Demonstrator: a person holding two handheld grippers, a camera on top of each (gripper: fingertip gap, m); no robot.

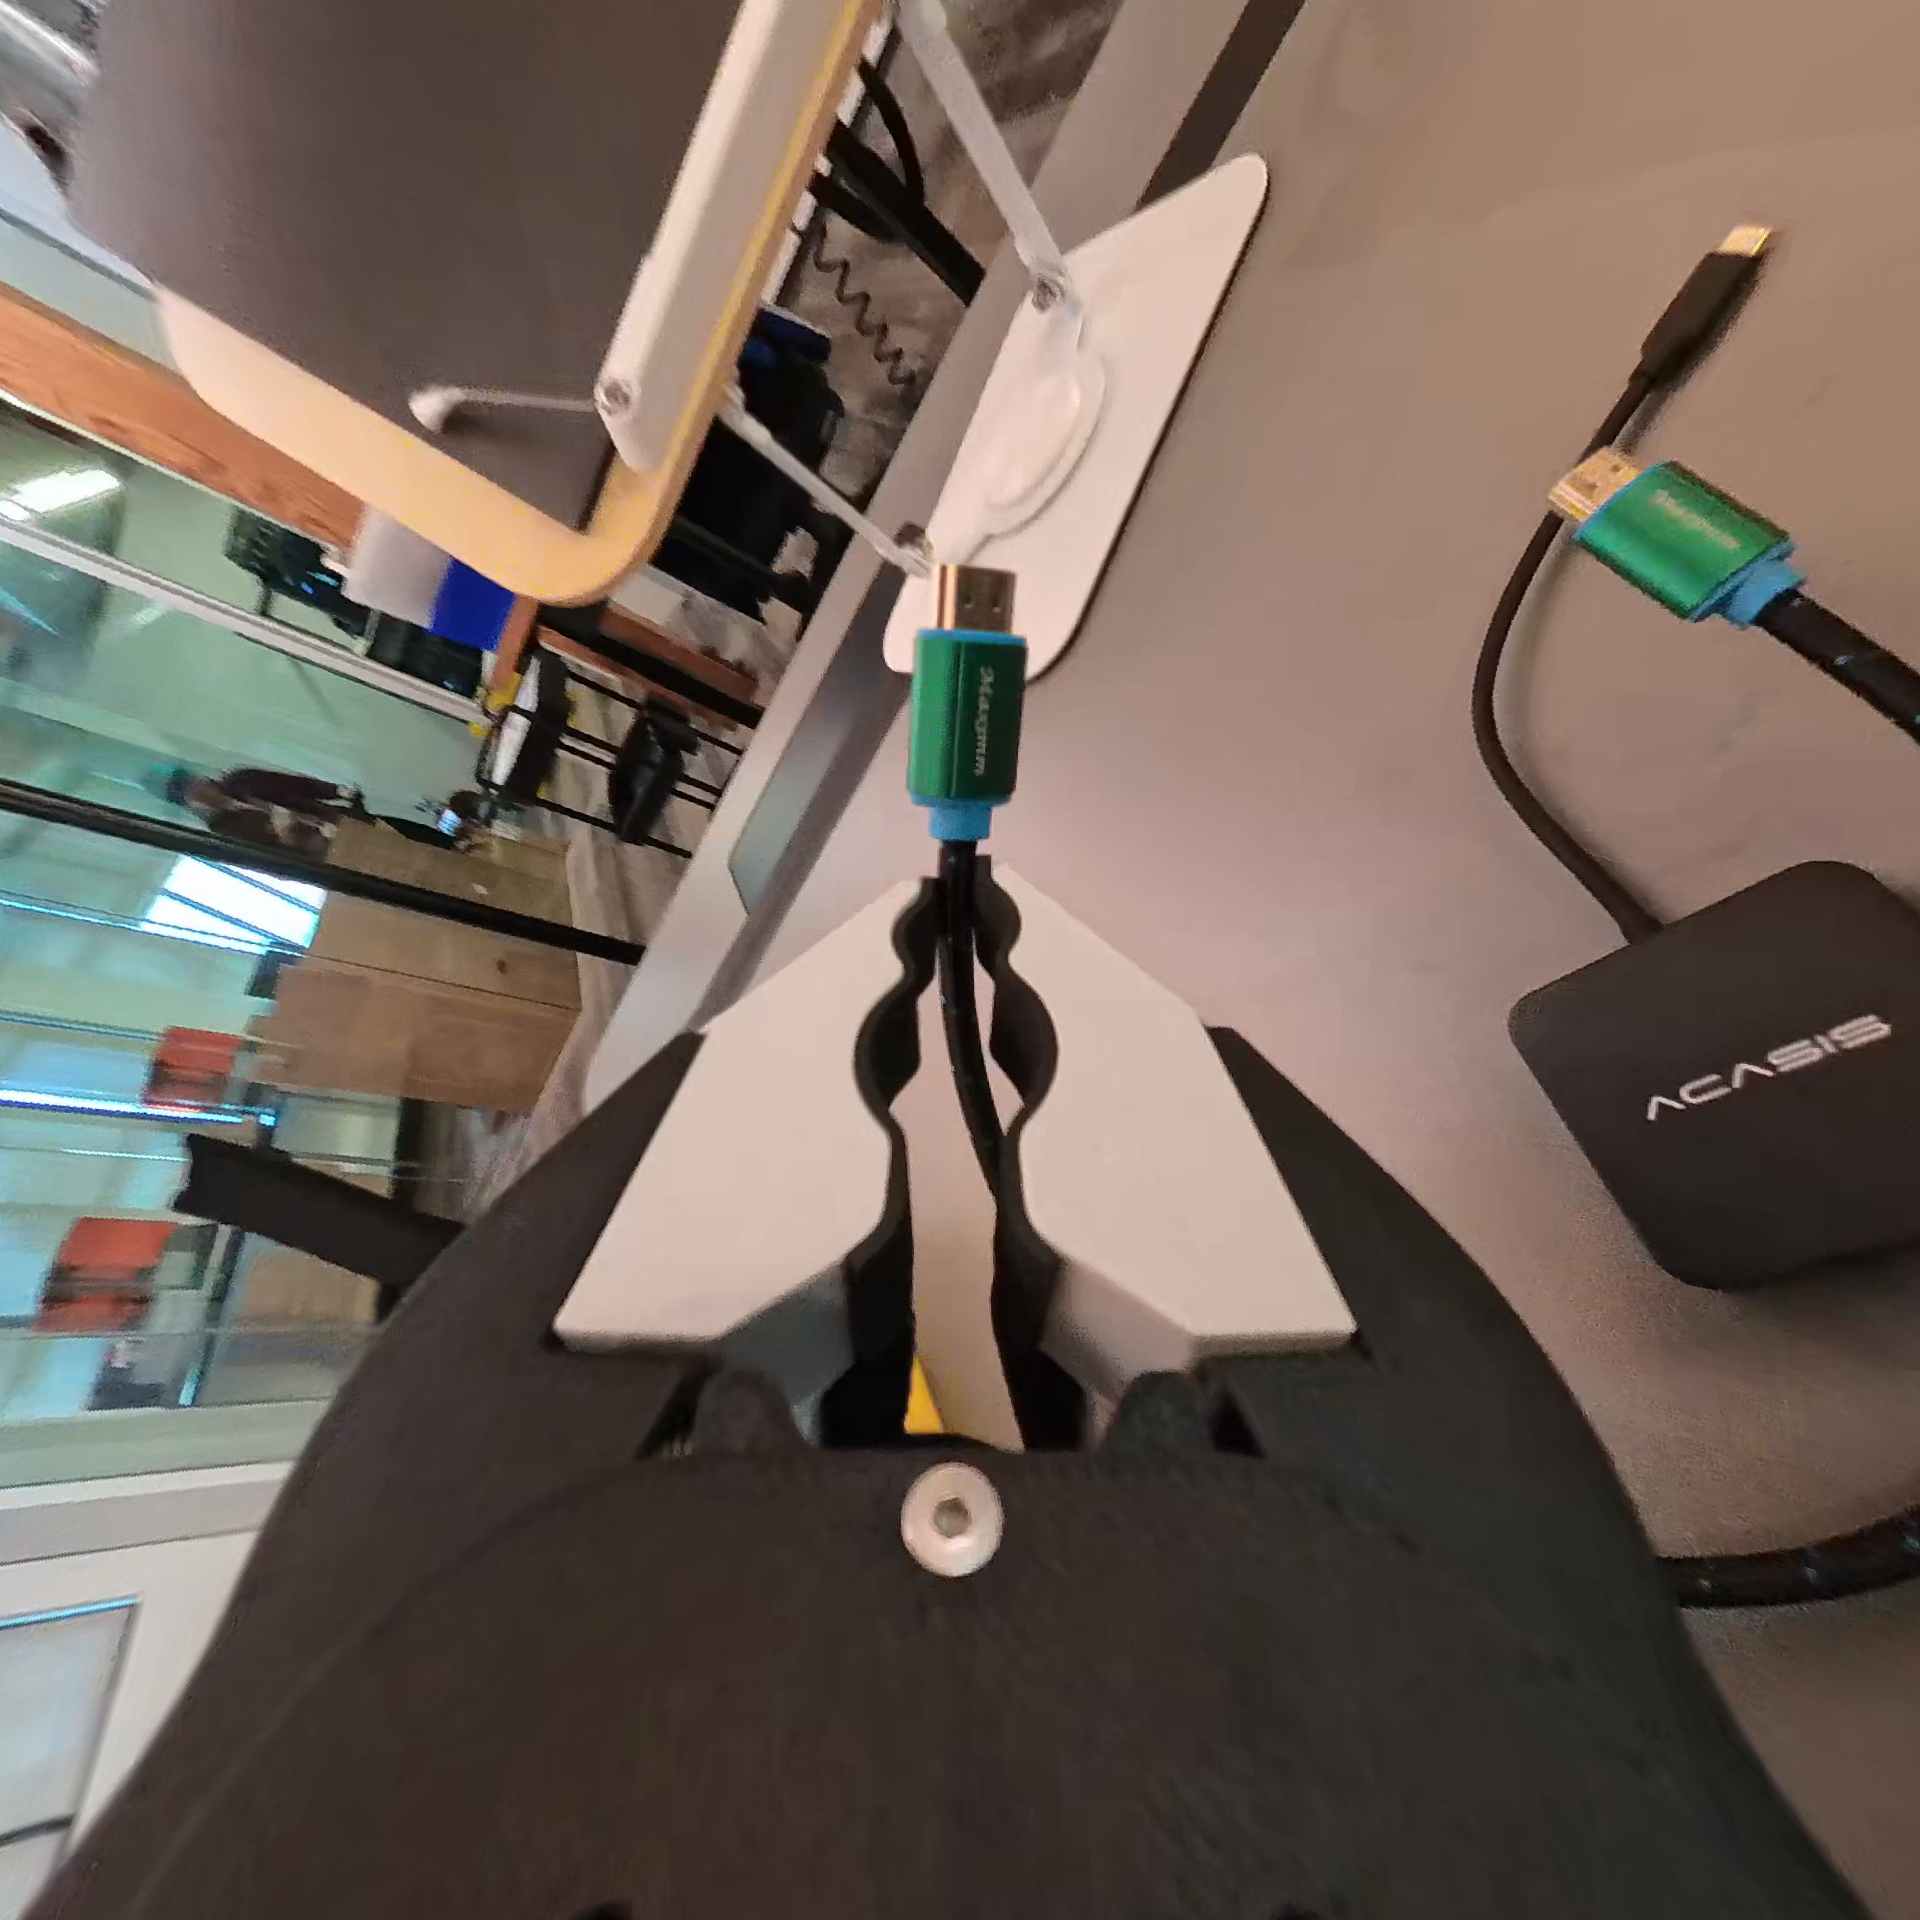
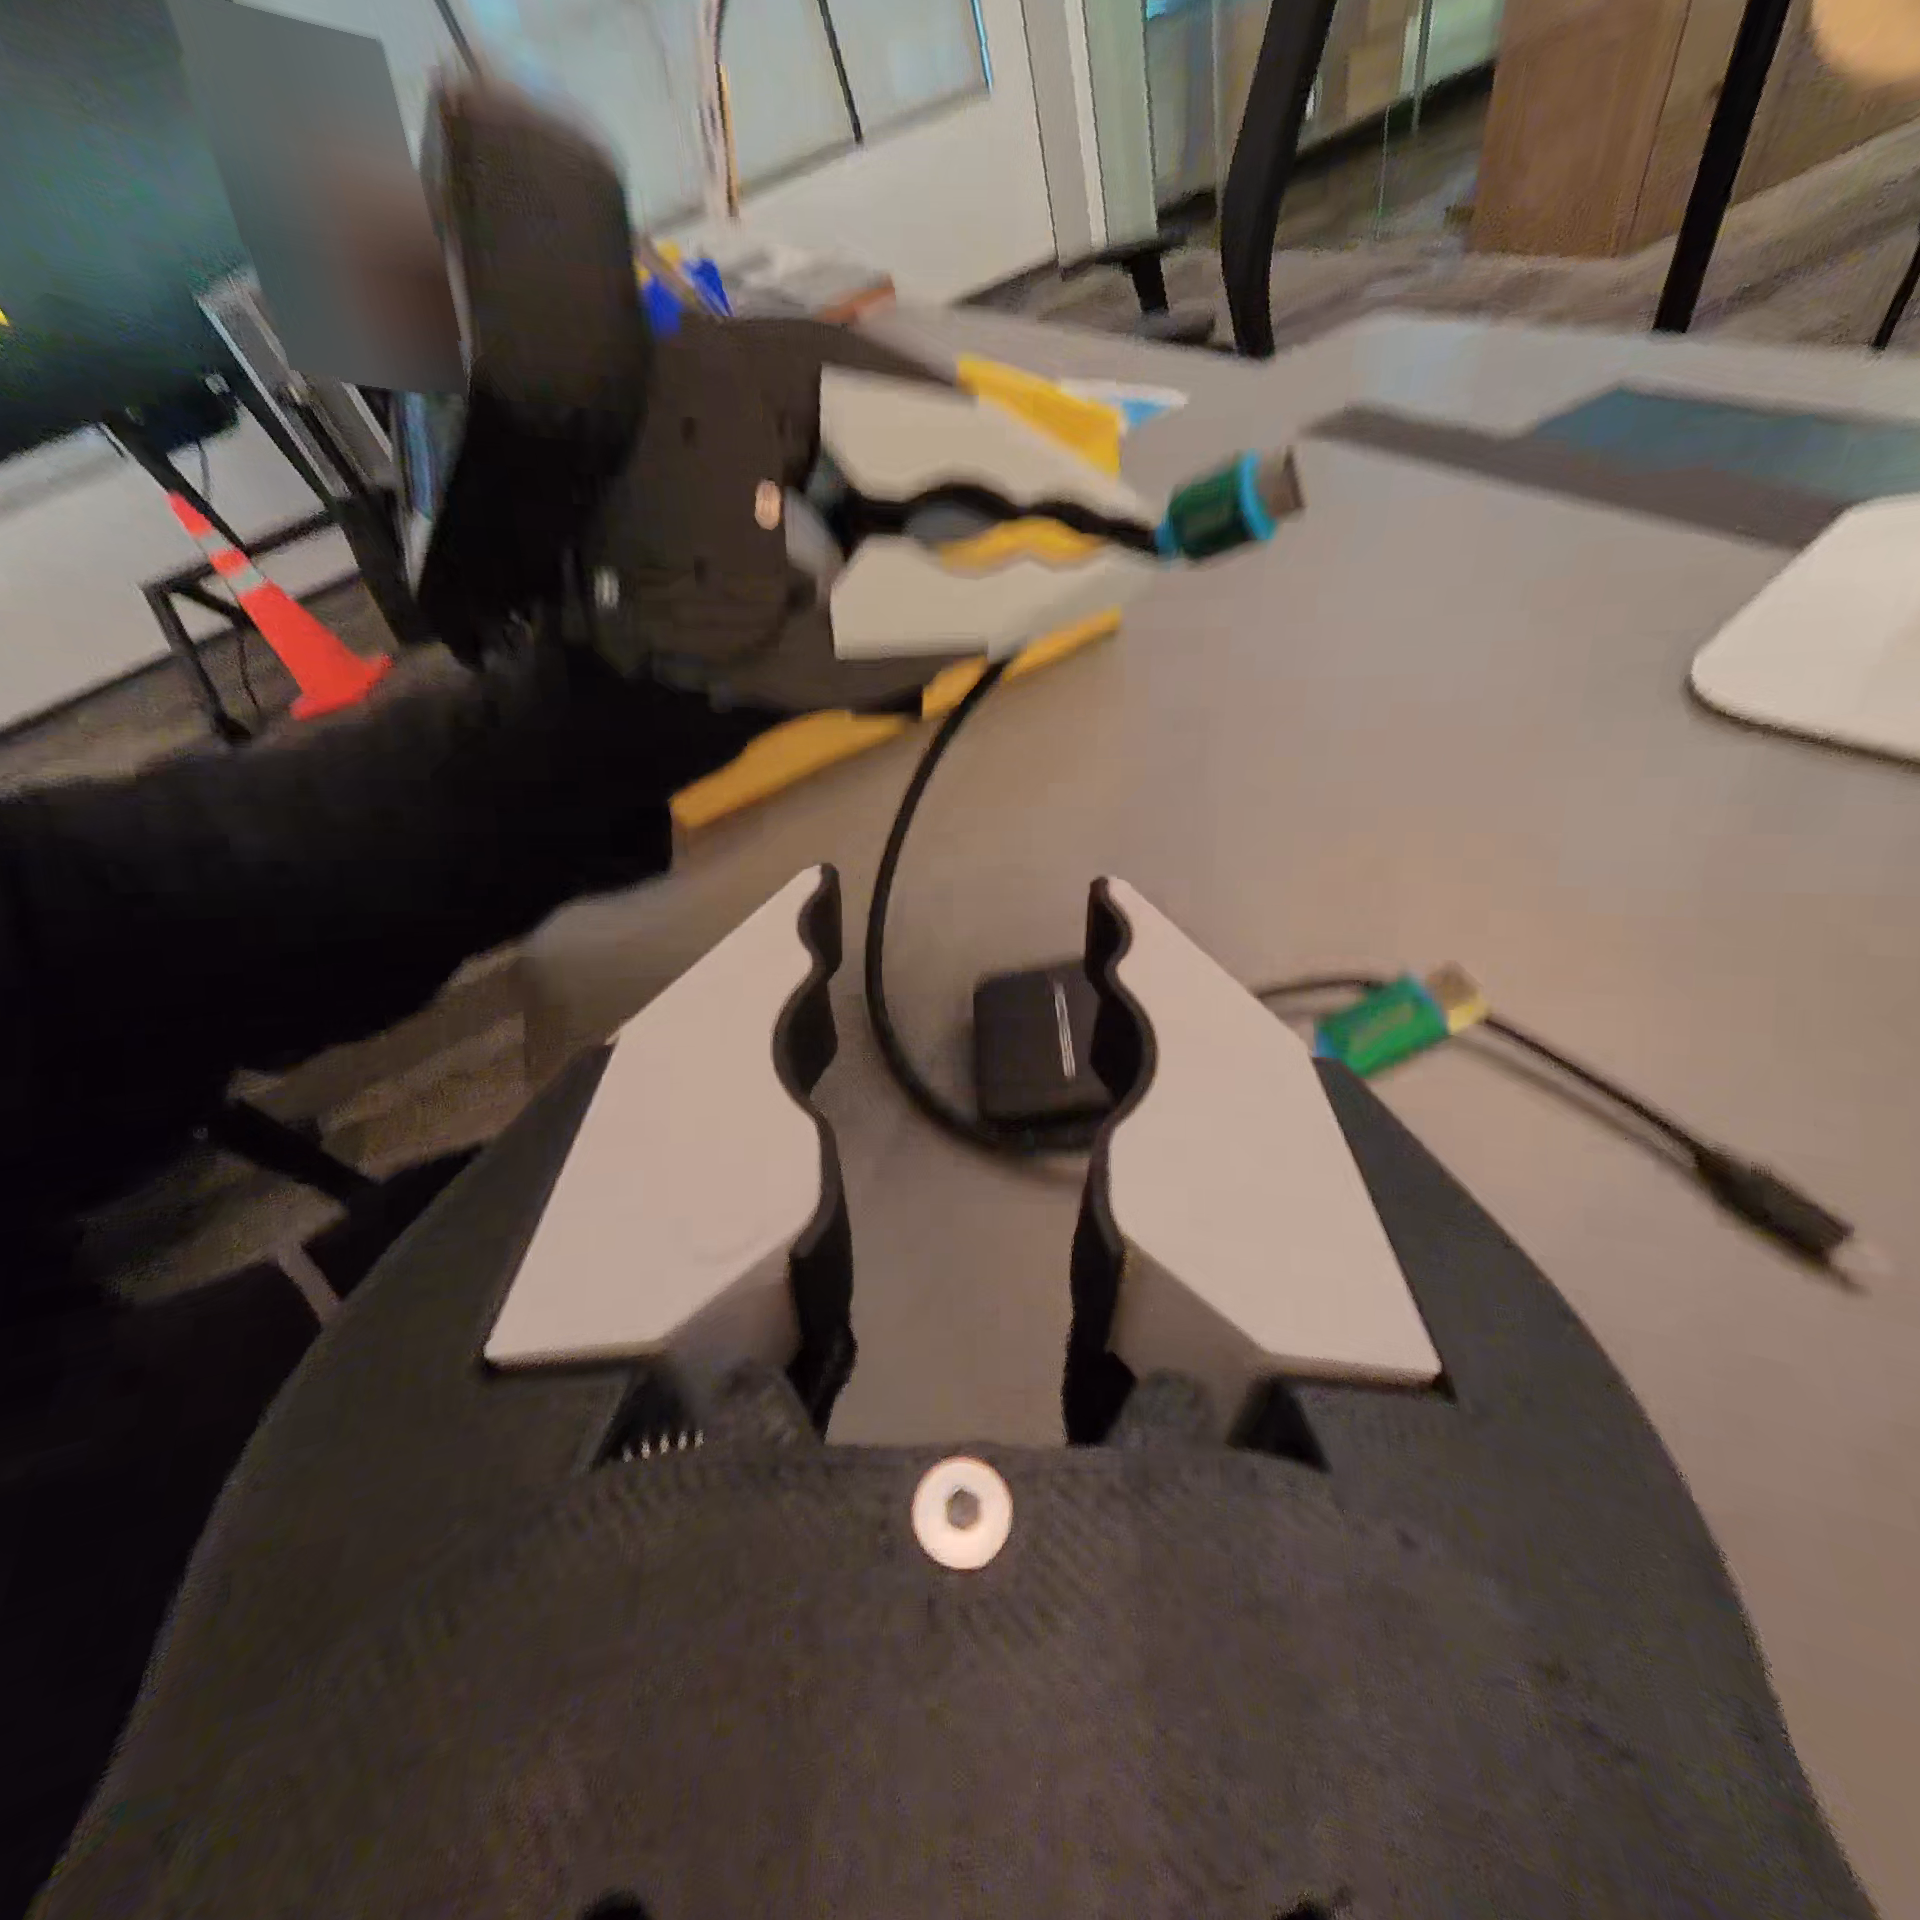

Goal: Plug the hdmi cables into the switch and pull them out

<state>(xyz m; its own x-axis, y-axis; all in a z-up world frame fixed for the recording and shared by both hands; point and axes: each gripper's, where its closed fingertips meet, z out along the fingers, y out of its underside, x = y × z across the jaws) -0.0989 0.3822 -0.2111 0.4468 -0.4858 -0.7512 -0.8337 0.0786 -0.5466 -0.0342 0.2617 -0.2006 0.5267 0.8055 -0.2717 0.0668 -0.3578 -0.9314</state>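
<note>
our left gripper has its jaws closed on the black braided cable just behind a green hdmi plug, which sticks out past the fingertips with its metal end free in the air, plugged into nothing. in the right wrist view we see the same left gripper held above the grey table, its plug pointing right and its cable drooping down in a loop toward the switch.

the switch, a small black box, lies flat on the table to the right of the held plug and well apart from it. a second green hdmi plug lies on the table beyond the switch, unplugged, with its braided cable running off the right edge. a thin black cable with a small connector lies farther out; it runs back to the switch.

our right gripper has its jaws apart and holds nothing. the switch shows between its fingers, partly hidden by the right one, with the looped cable curving just to its left. the second plug lies right of the switch, near it.

a white stand base rests on the table straight ahead of the held plug. an orange cone stands on the floor beyond the table.
</note>
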